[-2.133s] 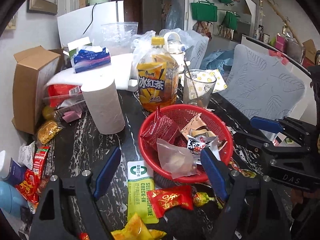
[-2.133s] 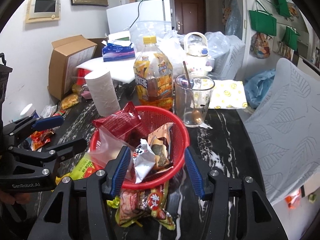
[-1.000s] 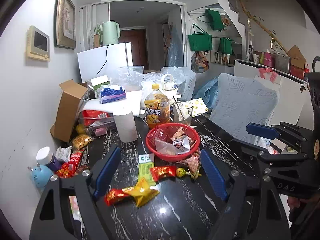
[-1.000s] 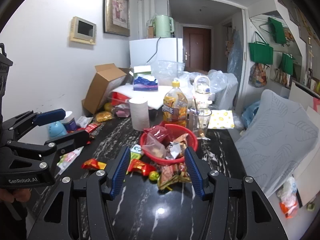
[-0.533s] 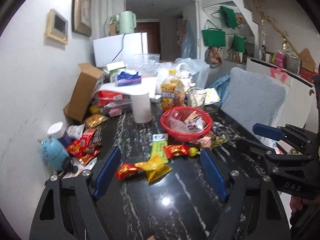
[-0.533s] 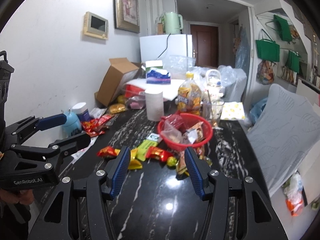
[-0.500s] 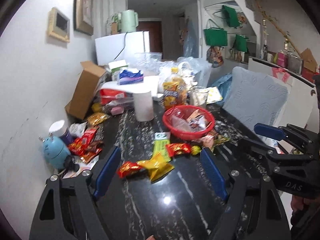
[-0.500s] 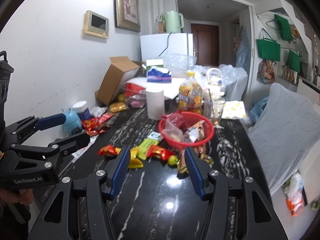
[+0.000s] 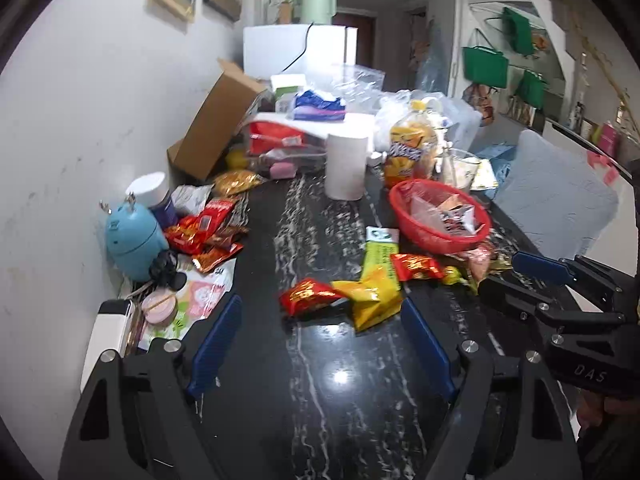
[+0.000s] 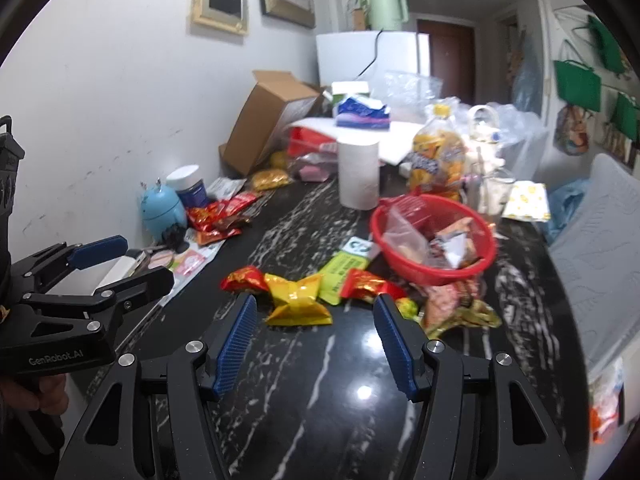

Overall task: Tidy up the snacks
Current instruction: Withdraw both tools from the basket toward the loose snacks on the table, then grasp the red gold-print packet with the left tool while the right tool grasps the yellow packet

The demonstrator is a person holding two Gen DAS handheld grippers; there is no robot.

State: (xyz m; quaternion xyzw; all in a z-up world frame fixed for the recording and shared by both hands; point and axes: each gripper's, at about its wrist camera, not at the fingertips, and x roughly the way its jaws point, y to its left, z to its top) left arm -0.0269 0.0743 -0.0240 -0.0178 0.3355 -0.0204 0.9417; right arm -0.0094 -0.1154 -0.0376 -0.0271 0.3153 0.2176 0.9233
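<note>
A red basket (image 9: 440,242) (image 10: 432,276) with several wrapped snacks in it stands on the black marble table. In front of it lie loose packets: a yellow one (image 9: 372,296) (image 10: 298,300), a red one (image 9: 308,296) (image 10: 244,280), a second red one (image 9: 416,266) (image 10: 366,284) and a green one (image 9: 378,254) (image 10: 344,268). My left gripper (image 9: 320,316) hangs open just short of the red and yellow packets. My right gripper (image 10: 315,312) is empty and its jaws are opening, with the yellow packet just beyond the tips.
A paper roll (image 9: 346,168), a tea bottle (image 9: 408,152), a glass (image 10: 494,196) and a cardboard box (image 9: 216,128) crowd the far end. A blue toy (image 9: 134,240) and more red packets (image 9: 204,232) line the left wall. A padded chair (image 9: 556,200) stands on the right.
Both grippers have sunk toward the table and swung left, so the loose packets now lie close ahead. The right jaws stand a little wider.
</note>
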